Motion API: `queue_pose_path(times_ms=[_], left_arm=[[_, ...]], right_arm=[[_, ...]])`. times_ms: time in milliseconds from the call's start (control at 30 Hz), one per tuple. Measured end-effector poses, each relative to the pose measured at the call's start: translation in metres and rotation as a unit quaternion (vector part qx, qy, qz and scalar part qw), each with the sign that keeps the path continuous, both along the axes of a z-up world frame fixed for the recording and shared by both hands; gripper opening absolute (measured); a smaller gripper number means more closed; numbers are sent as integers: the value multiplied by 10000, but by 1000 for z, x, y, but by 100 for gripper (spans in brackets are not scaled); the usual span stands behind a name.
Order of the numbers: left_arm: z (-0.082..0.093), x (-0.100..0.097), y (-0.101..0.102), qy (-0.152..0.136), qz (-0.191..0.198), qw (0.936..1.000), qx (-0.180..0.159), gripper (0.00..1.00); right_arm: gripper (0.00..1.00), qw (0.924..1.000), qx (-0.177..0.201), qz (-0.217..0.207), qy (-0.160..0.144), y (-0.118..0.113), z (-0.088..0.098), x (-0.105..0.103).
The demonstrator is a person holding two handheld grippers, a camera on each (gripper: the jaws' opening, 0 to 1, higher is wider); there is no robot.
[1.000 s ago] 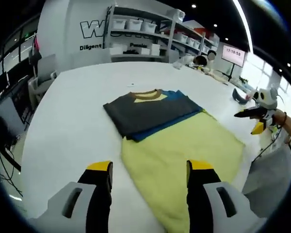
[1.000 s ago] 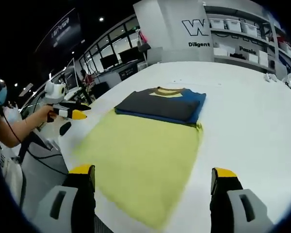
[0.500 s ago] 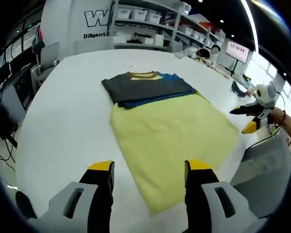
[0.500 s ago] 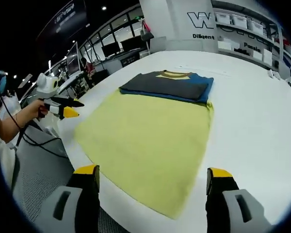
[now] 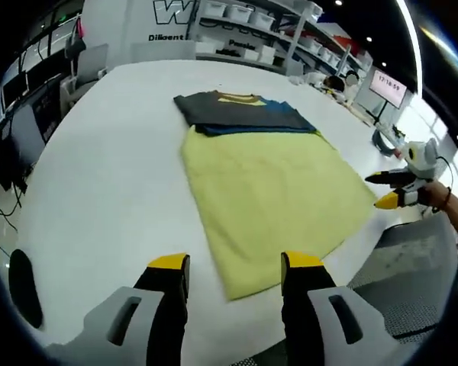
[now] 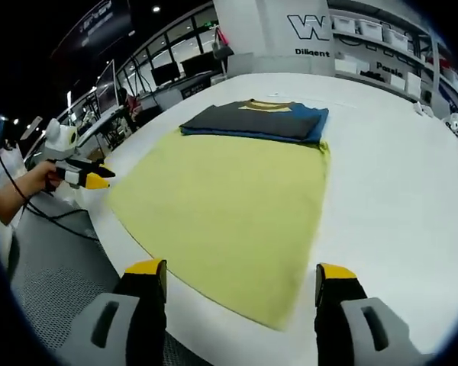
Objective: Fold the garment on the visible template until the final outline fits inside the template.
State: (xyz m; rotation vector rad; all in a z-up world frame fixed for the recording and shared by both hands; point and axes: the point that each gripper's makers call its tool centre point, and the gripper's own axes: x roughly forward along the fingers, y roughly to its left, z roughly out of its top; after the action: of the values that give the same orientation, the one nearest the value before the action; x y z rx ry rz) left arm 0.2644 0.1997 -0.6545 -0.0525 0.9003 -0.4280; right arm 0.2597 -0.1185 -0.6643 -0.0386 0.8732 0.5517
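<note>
A broad white worktop (image 5: 99, 175) runs through the hall. Beyond its far end stand white shelves (image 5: 248, 23) stacked with bins, next to a wall with large lettering (image 6: 314, 27). A wall clock screen (image 5: 390, 86) glows at far right, and dark monitors (image 6: 168, 74) line desks at far left.

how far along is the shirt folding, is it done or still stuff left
Looks done: the dark garment lies folded in a compact rectangle at the far end of the yellow template, its outline within the template's width. In hand: nothing; the left gripper and right gripper are open at the near edge of the white table. Left: apparently nothing beyond a check.
</note>
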Motion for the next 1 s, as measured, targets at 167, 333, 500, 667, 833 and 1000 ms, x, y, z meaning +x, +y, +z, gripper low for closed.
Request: queue_pose_path(times_ms=[167,333,500,667,833,1000], left_arm=[[-1,-3,-3,112,36,9999,12,38],[-4,-12,-3,238,42,9997,89,36],[-10,-20,-4,410,40,9990,176,33],[-14,-22,-2,452,36,9987,244,27],[-16,-25,-4,507,-19,9979,395,27],[-17,-26,1,548,52,9974,462,19]], right_arm=[[68,9999,-144,-67,39,-6,-5,-3],[57,9995,-220,-243,33,-14,-6,-5],[46,9985,-458,-291,-41,-19,-7,-6],[39,9978,-586,-294,12,-22,-10,-10],[36,9964,-795,-282,42,-26,-12,-14],[31,9961,-797,-372,13,-28,-13,-13]])
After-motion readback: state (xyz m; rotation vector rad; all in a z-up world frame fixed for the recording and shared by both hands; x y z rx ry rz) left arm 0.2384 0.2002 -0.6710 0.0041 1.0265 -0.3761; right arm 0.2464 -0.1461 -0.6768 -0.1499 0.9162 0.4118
